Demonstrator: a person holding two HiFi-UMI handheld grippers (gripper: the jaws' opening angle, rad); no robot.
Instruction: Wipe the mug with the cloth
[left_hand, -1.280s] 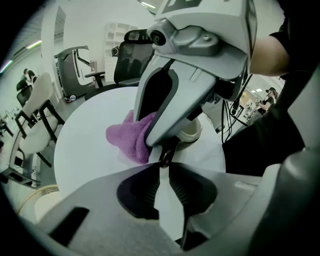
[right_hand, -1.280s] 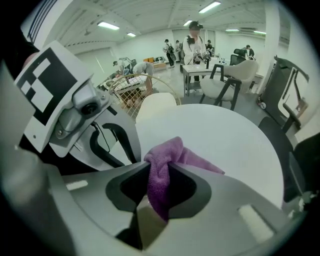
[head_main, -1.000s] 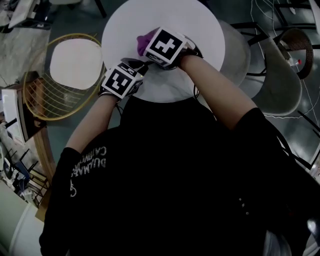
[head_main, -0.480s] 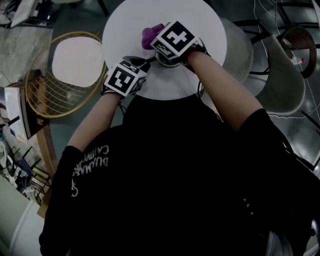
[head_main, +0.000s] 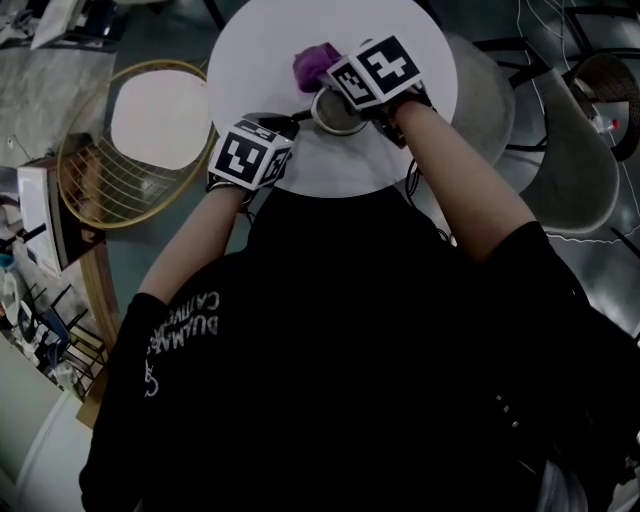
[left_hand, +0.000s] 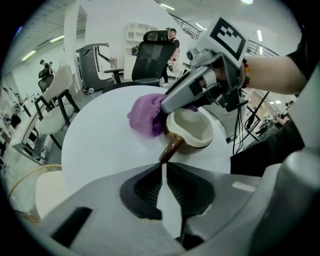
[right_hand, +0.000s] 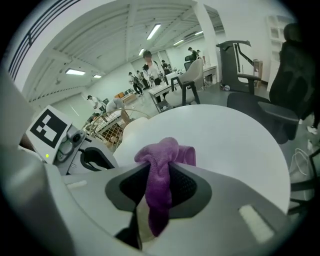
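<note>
On the round white counter (head_main: 260, 50) the mug (left_hand: 192, 132) stands upright, cream inside and brown outside, near the edge closest to the person and between the two grippers. The left gripper (left_hand: 163, 167) points down at it from the near side. Its jaws have just been closing further, and they now stand almost together, pinched on the lower end of the mug's brown handle (left_hand: 171, 147), with only a thin wedge of counter showing behind the tips. The right gripper (right_hand: 159, 167) is clamped on the purple cloth (left_hand: 145, 115). In its own view a fold of cloth runs down between the two jaws and a bunch bulges out past the tips. From the left gripper view this gripper reaches in over the mug's far rim, and the bunched cloth sits against the mug's outer wall on the side away from the handle, its lower part touching the counter. In the head view the cloth shows just beyond the mug, partly under the right gripper's marker cube. To the left of the counter stands a wire chair (head_main: 150, 125) with a pale seat pad, and a black office chair (left_hand: 155, 55) stands beyond the counter's far edge.
</note>
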